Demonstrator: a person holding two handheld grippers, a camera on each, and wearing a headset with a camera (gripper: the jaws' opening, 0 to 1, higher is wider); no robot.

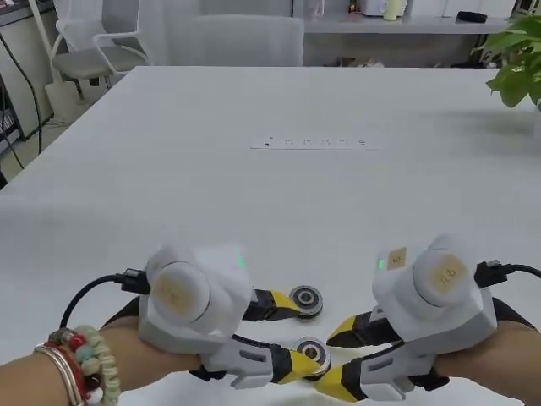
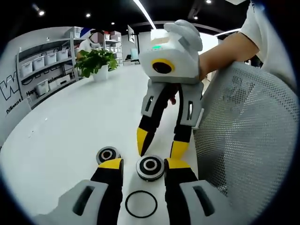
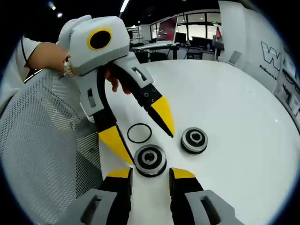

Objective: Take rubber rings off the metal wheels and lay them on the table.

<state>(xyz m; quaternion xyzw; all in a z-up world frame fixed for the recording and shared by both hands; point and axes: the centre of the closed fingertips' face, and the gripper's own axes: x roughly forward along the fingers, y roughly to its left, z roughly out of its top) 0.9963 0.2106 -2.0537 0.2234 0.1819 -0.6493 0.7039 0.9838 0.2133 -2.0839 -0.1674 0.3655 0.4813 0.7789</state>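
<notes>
**A:** While both tools hang spread over the counter (image 1: pixel 254 194), is either one holding anything?

**B:** No. The left tool (image 2: pixel 144 164) is released, with its yellow tips either side of the near wheel (image 2: pixel 150 168). The right tool (image 3: pixel 151 174) is released too. It faces the same wheel from the opposite side, its tips just short of it.

**A:** Why crowd one wheel from both sides?

**B:** My guess is that one steadies the metal while the other peels the rubber off the rim. The rim looks dark, so I'd say the rubber isn't off yet.

**A:** And the rest?

**B:** One loose ring (image 3: pixel 139 133) lies flat on the counter near that wheel, between the left tool's jaws. A second wheel (image 3: pixel 194 139) sits just beside, apart from both tools, with its rubber seemingly in place.

**A:** Anything in the way?

**B:** The four tips sit close together, so they could knock each other. A mesh chair back (image 2: pixel 253 140) is close to the person, and the plant (image 1: pixel 516 63) is well apart.
</notes>
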